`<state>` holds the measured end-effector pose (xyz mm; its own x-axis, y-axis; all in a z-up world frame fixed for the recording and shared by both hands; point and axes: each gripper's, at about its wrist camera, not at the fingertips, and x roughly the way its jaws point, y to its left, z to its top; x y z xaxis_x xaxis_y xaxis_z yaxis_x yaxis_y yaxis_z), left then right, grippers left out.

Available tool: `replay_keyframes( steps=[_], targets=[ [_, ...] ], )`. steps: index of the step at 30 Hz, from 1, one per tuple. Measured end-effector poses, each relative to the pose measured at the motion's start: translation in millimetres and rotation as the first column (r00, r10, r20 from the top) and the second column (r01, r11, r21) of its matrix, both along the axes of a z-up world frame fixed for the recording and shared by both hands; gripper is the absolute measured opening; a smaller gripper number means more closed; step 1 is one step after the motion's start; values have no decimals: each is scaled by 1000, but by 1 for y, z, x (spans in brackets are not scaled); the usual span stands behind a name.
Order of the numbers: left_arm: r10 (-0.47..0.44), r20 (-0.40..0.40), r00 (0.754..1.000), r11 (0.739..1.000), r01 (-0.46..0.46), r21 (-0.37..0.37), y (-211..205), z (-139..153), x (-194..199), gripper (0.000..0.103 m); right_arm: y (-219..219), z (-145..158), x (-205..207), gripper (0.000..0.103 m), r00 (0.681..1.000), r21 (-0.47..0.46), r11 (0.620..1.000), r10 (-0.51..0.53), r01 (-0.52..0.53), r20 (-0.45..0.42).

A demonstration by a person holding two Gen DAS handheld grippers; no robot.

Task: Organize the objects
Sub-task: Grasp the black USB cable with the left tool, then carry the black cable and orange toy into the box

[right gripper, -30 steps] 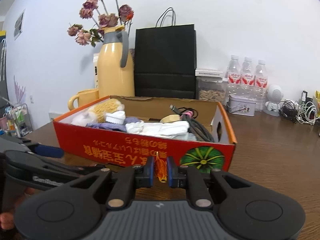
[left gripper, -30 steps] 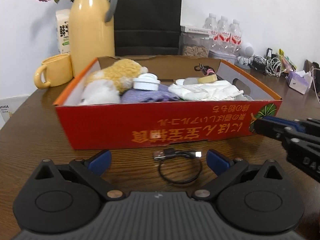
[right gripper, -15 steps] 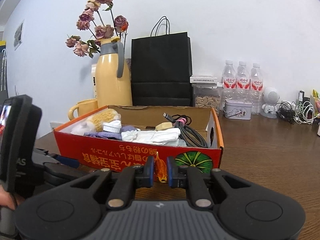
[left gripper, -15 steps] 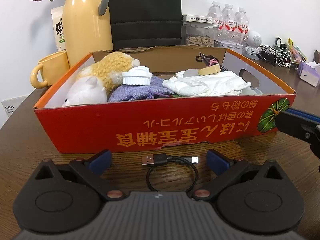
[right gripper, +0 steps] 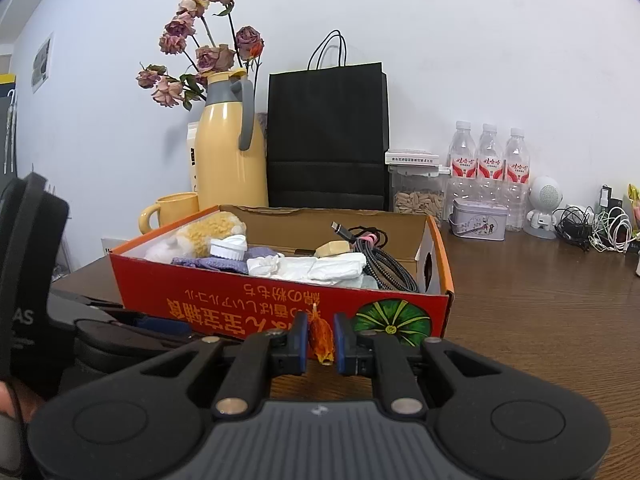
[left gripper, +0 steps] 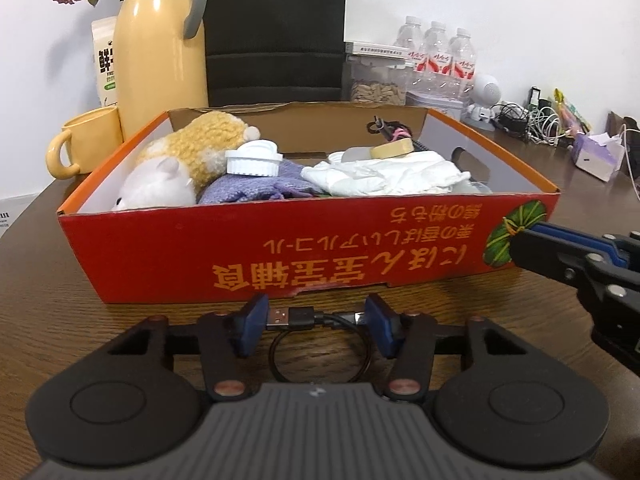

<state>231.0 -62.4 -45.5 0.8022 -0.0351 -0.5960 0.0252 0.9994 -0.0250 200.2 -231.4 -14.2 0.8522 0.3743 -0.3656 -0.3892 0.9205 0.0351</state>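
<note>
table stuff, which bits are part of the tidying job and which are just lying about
In the job:
- red box
- black usb cable, left gripper closing round it
- orange item in right gripper

Lying about:
- yellow flask
- yellow mug
- black bag
- water bottles

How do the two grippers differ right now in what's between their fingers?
The left gripper is closing around a black coiled USB cable lying on the table; the right gripper is shut on a small orange dried-looking piece. Left jaws stand wide, right narrow. Both sit just before the red box.
</note>
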Motion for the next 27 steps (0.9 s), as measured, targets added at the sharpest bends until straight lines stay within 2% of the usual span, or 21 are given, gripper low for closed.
replay_keyframes(
  steps=[15, 27],
  targets=[
    [4, 84, 996, 1000, -2, -18, 4, 12, -25, 55, 0, -1, -1, 12, 1000, -9, 1000, -4, 4, 8],
    [7, 200, 980, 999, 1, -43, 24, 52, -43, 55, 8, 20, -5, 12, 998, 8, 1000, 16, -17, 55]
  ],
)
